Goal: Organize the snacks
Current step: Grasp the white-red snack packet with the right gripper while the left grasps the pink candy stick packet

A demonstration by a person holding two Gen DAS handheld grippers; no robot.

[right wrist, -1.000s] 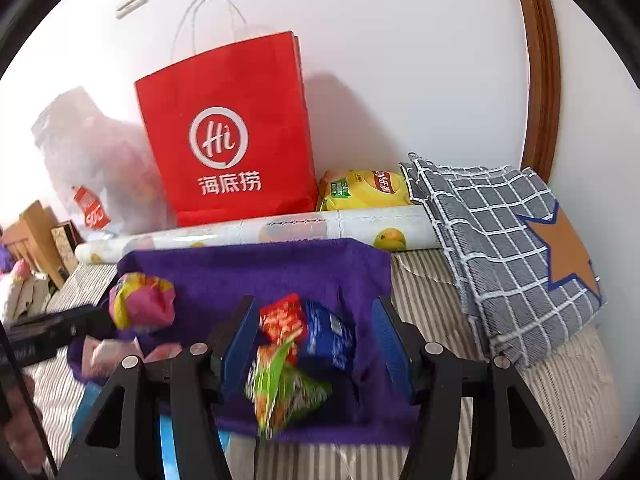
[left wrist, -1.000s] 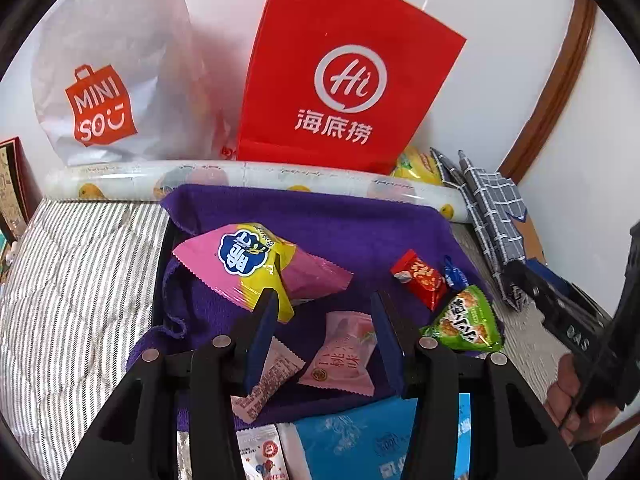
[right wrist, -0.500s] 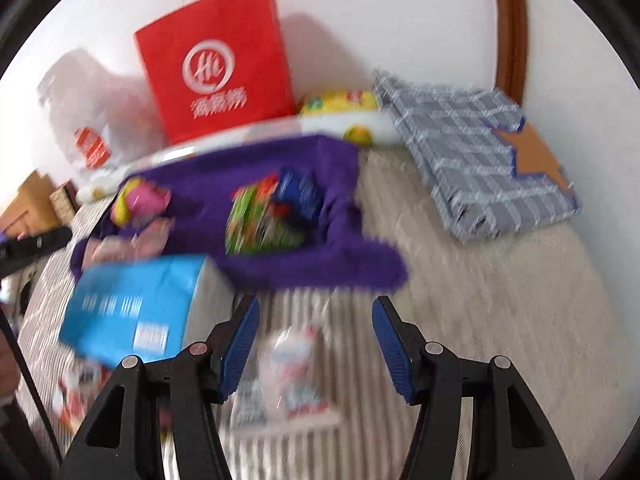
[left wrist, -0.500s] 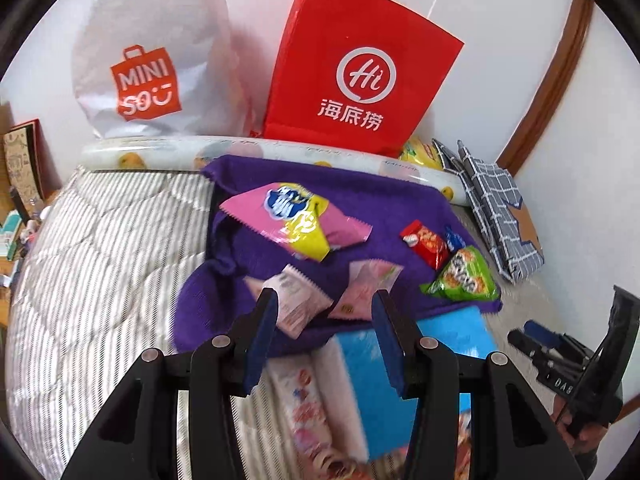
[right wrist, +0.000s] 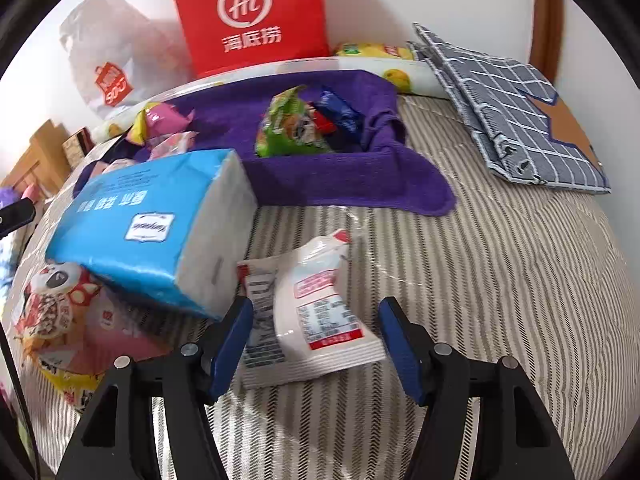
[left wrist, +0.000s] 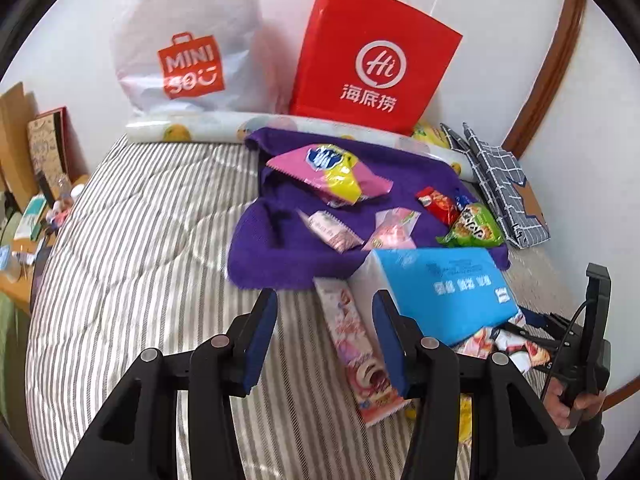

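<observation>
Striped bedding (right wrist: 500, 280) underfoot — white snack packet (right wrist: 308, 312) lies between my right gripper (right wrist: 316, 344) fingers, jaws opening, untouched. Light, crinkly, slippery; I'd pinch its flat middle. Left gripper (left wrist: 324, 336) spread, empty.

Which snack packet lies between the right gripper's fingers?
The white packet with red labels, on the striped bedding; the other snacks lie on the purple towel or beside the blue tissue pack.

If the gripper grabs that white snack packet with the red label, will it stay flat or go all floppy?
Probably floppy: the white packet is thin, creased film already bent upward. Likely light, so it may slide on the striped bedcover. The right gripper, jaws opening, straddles it.
</observation>
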